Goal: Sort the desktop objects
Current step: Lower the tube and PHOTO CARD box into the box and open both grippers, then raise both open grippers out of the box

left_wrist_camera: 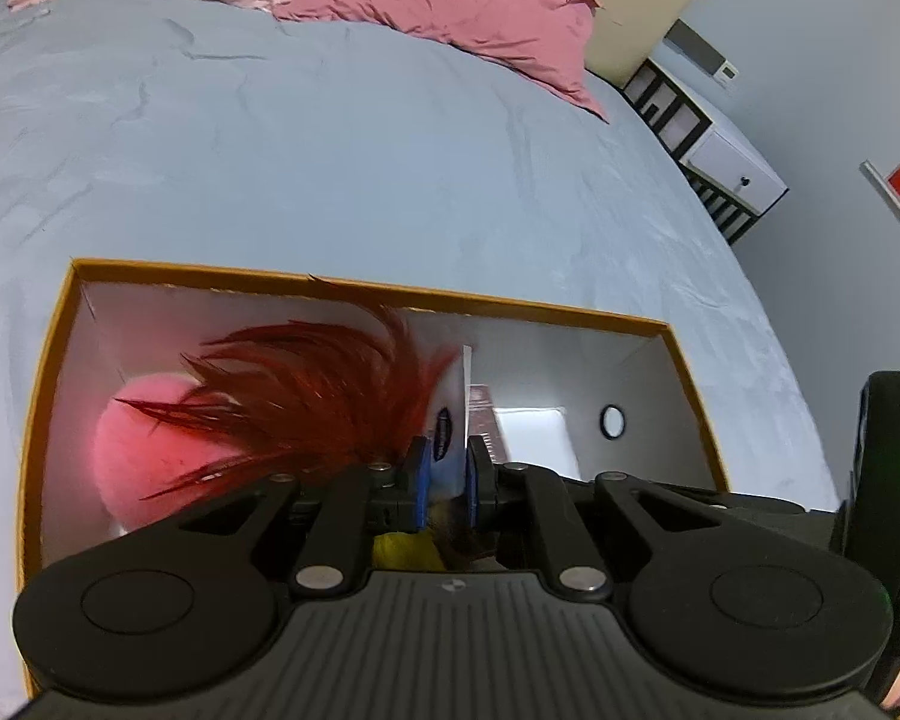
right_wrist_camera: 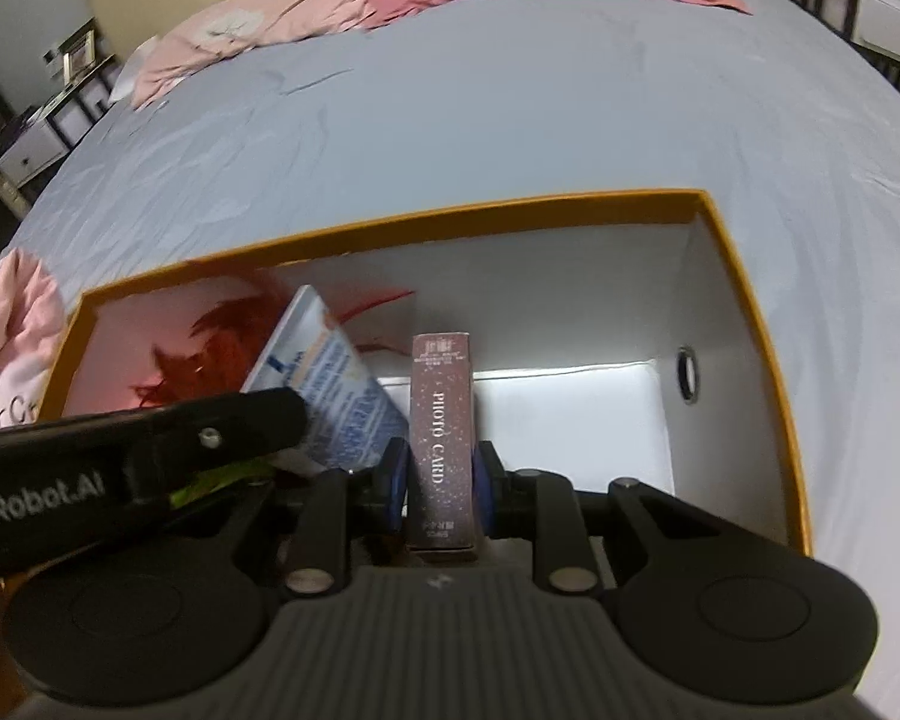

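Observation:
An orange box (left_wrist_camera: 354,283) with white walls lies open on the bed. My left gripper (left_wrist_camera: 448,471) is shut on a white and blue tube (left_wrist_camera: 444,423), held over the box's left part. One of its fingers (right_wrist_camera: 222,426) crosses the right wrist view in front of the tube (right_wrist_camera: 330,378). Red feathers (left_wrist_camera: 306,384) and a pink fluffy ball (left_wrist_camera: 144,438) lie in the box beside it. My right gripper (right_wrist_camera: 440,471) is shut on a dark red carton marked PHOTO CARD (right_wrist_camera: 441,396), which stands upright inside the box (right_wrist_camera: 744,276).
The box rests on a grey-blue sheet (left_wrist_camera: 330,150) with pink pillows (left_wrist_camera: 450,6) at the headboard. A white bedside cabinet (left_wrist_camera: 732,162) stands off the right edge. Pink fabric (right_wrist_camera: 12,324) lies left of the box. Something yellow-green (left_wrist_camera: 399,552) shows under the left gripper.

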Available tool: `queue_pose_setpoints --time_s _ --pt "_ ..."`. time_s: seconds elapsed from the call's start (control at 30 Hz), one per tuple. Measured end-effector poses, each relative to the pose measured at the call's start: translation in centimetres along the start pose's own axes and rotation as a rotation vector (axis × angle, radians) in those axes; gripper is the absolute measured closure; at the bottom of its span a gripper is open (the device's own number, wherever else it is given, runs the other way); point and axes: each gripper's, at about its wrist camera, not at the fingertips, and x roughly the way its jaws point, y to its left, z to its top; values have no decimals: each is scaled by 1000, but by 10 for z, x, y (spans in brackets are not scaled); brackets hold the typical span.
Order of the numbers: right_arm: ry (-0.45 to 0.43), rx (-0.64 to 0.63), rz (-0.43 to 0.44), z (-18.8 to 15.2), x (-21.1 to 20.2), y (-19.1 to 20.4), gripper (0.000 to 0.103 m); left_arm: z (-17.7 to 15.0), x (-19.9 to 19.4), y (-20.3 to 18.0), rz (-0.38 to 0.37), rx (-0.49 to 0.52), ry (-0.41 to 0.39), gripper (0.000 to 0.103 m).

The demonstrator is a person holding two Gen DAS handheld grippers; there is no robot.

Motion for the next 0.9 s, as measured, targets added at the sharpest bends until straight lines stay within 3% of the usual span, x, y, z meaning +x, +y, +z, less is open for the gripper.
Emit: queue_pose_setpoints --time_s 0.13,0.27,0.47,0.63,0.73,0.9 --pt "-10 -28 4 0 -11 -1 77 0 -5 2 -13 -3 -4 83" --pt "2 -66 -14 4 -22 -5 77 1 -12 3 -18 -10 -22 83" --pt "118 -81 -33 0 -41 -20 79 -2 -39 -1 -42 8 -72 82" --pt "194 -281 -87 -11 -46 -4 78 -12 -65 -7 -55 52 -111 82" --pt "159 -352 -94 -14 -59 4 79 -24 -79 -8 -50 107 -99 82" --pt "13 -348 18 -36 -108 12 75 -47 -100 -7 14 157 -82 82"
